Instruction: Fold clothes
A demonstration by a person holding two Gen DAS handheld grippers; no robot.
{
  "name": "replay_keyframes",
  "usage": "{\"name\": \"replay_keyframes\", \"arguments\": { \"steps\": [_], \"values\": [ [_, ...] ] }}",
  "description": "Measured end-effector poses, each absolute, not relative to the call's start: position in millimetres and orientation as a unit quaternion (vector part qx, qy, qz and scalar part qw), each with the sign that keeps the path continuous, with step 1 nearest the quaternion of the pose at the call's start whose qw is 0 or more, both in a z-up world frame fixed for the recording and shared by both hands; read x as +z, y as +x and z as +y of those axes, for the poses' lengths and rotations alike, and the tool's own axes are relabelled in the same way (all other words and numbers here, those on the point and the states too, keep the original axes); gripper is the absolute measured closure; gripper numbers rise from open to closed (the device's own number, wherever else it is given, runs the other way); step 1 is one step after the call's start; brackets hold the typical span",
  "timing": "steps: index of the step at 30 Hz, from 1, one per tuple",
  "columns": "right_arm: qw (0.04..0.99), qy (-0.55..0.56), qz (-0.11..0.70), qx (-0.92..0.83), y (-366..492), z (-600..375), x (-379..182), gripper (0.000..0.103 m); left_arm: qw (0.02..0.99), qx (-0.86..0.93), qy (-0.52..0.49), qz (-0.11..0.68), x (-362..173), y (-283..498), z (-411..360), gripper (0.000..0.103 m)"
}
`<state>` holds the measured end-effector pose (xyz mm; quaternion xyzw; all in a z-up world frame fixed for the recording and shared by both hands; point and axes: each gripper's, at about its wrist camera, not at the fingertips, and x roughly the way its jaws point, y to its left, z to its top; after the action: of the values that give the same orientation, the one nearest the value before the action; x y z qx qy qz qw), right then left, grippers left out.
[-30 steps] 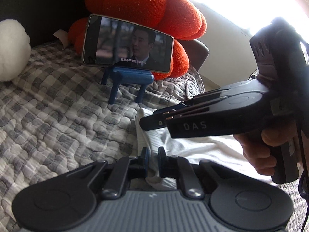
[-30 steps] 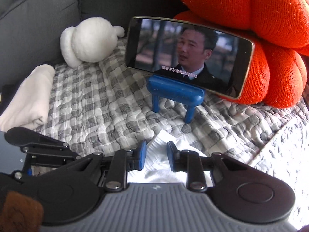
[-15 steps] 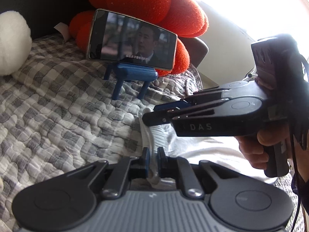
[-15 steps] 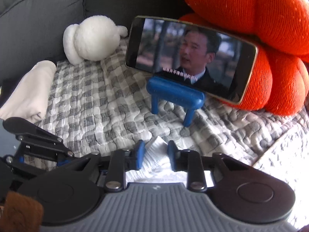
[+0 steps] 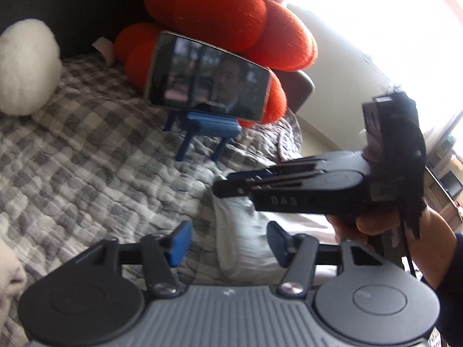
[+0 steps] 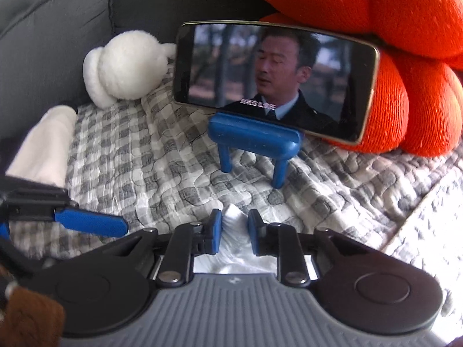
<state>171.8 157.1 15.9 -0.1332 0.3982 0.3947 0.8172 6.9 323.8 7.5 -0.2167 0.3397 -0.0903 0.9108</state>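
**White garment on checked quilt, both grippers over it**

Left gripper (image 5: pixel 227 243): jaws spread wide, grasping nothing. The blue pads (image 5: pixel 180 243) stand either side of the garment's near left corner, apart from the cloth. Frame is blurred.

Garment (image 5: pixel 246 245): white, crinkled, lying flat on the quilt (image 5: pixel 86 179). In the left view its left edge is a straight fold line that runs away from the camera, toward the phone stand (image 5: pixel 207 131). Long axis cannot be told for certain; the cloth spreads rightward under the right gripper and into glare. In the right view only a small peaked corner of the garment (image 6: pixel 233 212) shows, pointing toward the stand.

Right gripper (image 6: pixel 234 231): jaws narrowed to a small gap with that corner lying between or just beneath them. Whether the pads pinch the cloth, I cannot tell. Seen side-on from the left view, the right gripper (image 5: pixel 220 188) hangs above the garment, tip toward the quilt's middle, gripped by a bare hand (image 5: pixel 385 225).

Beyond the garment: blue stand on the quilt, bearing a phone (image 6: pixel 275 81) set landscape, screen lit. Behind the phone, an orange cushion (image 6: pixel 390 43) touching it. Left of the stand, well apart, a white plush (image 6: pixel 124 69) against the grey sofa back (image 6: pixel 58 29). Nearer than the plush, at the quilt's left edge, a folded cream cloth (image 6: pixel 43 147).
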Motion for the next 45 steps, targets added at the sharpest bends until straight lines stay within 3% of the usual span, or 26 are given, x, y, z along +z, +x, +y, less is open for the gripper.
{"name": "replay_keyframes", "arguments": {
  "steps": [3, 4, 5, 7, 9, 11, 14, 24, 32, 45],
  "values": [
    [0.819, -0.135, 0.394, 0.394, 168.8, 158.1, 15.9, 0.075, 0.912, -0.073, -0.194, 0.354, -0.3, 10.2, 312.4, 0.038],
    [0.820, -0.134, 0.394, 0.394, 168.8, 157.7, 17.0, 0.075, 0.915, -0.061, -0.182, 0.353, -2.5, 10.5, 309.3, 0.044],
    [0.820, -0.127, 0.395, 0.394, 169.7, 155.6, 19.2, 0.074, 0.919, -0.049, -0.171, 0.353, -4.8, 10.8, 306.3, 0.064],
    [0.828, -0.107, 0.390, 0.389, 168.0, 141.7, 30.5, 0.076, 0.924, -0.039, -0.160, 0.346, -6.9, 9.7, 303.5, 0.067],
    [0.841, -0.088, 0.373, 0.382, 156.5, 117.1, 49.0, 0.076, 0.922, -0.039, -0.168, 0.346, -5.7, 9.1, 305.9, 0.083],
    [0.855, -0.090, 0.354, 0.368, 133.4, 84.2, 66.2, 0.072, 0.920, -0.036, -0.180, 0.345, -5.4, 8.8, 309.5, 0.087],
    [0.865, -0.085, 0.360, 0.339, 92.8, 29.4, 75.0, 0.071, 0.920, -0.024, -0.190, 0.342, -3.9, 8.3, 313.5, 0.102],
    [0.898, 0.000, 0.411, 0.159, -35.0, -151.5, 29.1, 0.071, 0.920, -0.025, -0.200, 0.336, 1.6, 7.3, 315.4, 0.102],
    [0.909, -0.034, 0.371, 0.188, -22.3, -126.3, 11.0, 0.068, 0.942, -0.070, -0.165, 0.285, 20.9, -6.1, 287.0, 0.101],
    [0.915, -0.027, 0.327, 0.237, -16.6, -100.5, 18.3, 0.066, 0.926, -0.091, -0.166, 0.328, -10.0, 12.9, 276.7, 0.100]
  ]
}}
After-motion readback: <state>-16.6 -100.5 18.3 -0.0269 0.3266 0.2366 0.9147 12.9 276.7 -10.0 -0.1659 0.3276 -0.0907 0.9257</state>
